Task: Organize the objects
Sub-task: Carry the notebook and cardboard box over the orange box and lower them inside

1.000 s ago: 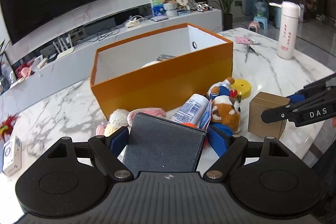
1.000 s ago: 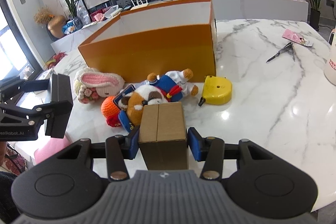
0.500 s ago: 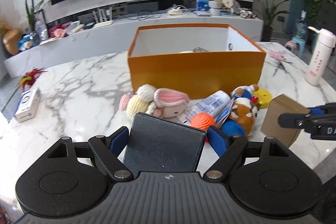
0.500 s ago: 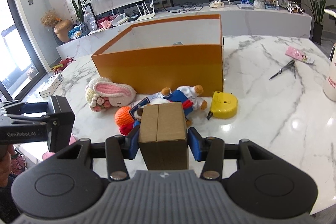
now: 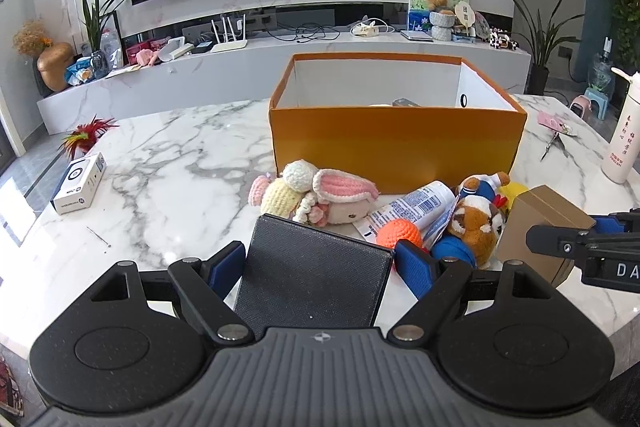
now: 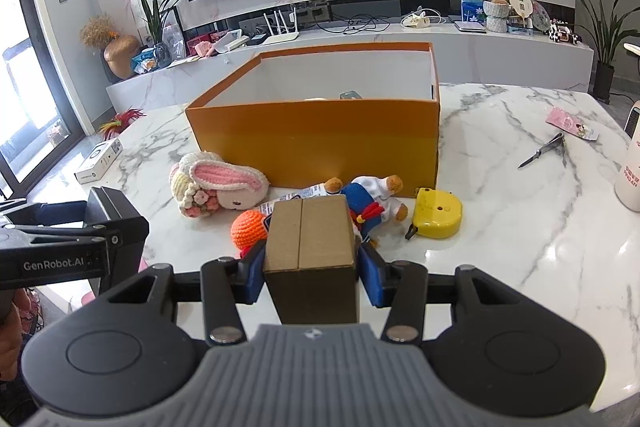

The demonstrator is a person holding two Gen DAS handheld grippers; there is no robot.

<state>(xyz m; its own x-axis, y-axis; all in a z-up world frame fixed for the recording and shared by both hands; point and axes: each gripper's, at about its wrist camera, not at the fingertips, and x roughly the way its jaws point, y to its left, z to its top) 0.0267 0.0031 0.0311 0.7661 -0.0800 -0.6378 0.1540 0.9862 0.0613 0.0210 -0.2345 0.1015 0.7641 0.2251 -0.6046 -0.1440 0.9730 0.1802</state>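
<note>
My left gripper (image 5: 320, 263) is shut on a dark grey fabric-covered box (image 5: 312, 283), held above the near table edge. My right gripper (image 6: 310, 269) is shut on a small brown cardboard box (image 6: 310, 247), also seen in the left wrist view (image 5: 540, 223). An open orange box (image 5: 396, 143) (image 6: 316, 139) stands on the marble table beyond both. In front of it lie a crochet bunny (image 5: 316, 195) (image 6: 216, 187), an orange yarn ball (image 5: 398, 233) (image 6: 248, 227), a tube (image 5: 416, 205), a plush dog (image 5: 476, 219) (image 6: 372, 197) and a yellow tape measure (image 6: 438, 213).
A small white box (image 5: 78, 183) and a red feathery thing (image 5: 86, 135) lie at the table's left. Scissors (image 6: 544, 149), a pink packet (image 6: 572, 123) and a white bottle (image 5: 624, 131) are at the right. A TV console stands behind the table.
Both grippers have lifted and pulled back with their boxes still held; the left view has swung left, so the orange box now faces me squarely. The table objects have not moved.
</note>
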